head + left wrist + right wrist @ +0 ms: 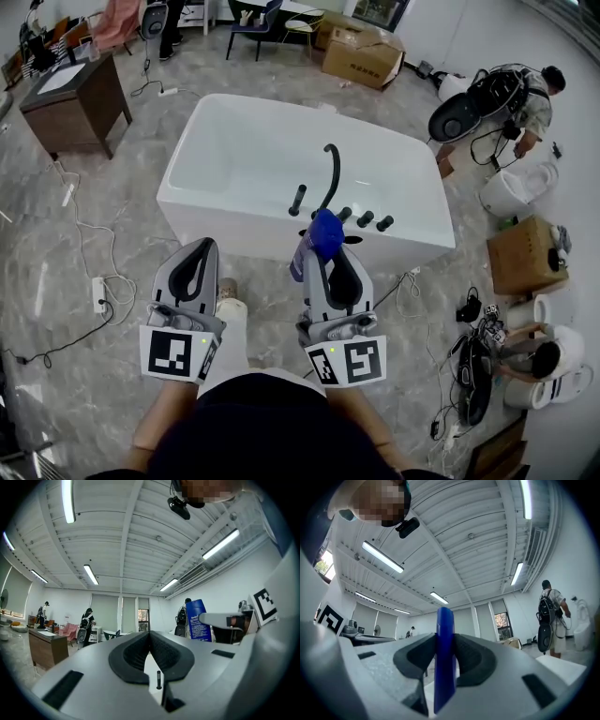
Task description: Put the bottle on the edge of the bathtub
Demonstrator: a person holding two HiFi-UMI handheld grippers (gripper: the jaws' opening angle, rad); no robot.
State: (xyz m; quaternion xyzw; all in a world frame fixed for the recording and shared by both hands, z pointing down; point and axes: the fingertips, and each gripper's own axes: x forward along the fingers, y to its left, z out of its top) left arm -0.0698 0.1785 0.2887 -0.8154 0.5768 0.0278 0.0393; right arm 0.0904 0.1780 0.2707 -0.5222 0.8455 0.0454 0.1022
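Resting on marbled floor (pixel 42 211), white bathtub (pixel 234 236), boxes (pixel 361 58)

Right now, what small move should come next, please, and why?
Probably ease the right tongs forward toward the bathtub's near rim: they are clamped on the blue bottle, which appears short of that rim, and the rim left of the faucet is bare.

One white rectangular bathtub (pixel 234 234); one blue plastic bottle (pixel 324 232); two grey claws, left claw (pixel 201 247) and right claw (pixel 334 255); one brown wooden table (pixel 80 98).

Grey marble floor (pixel 141 141), wooden cabinet (pixel 75 98)
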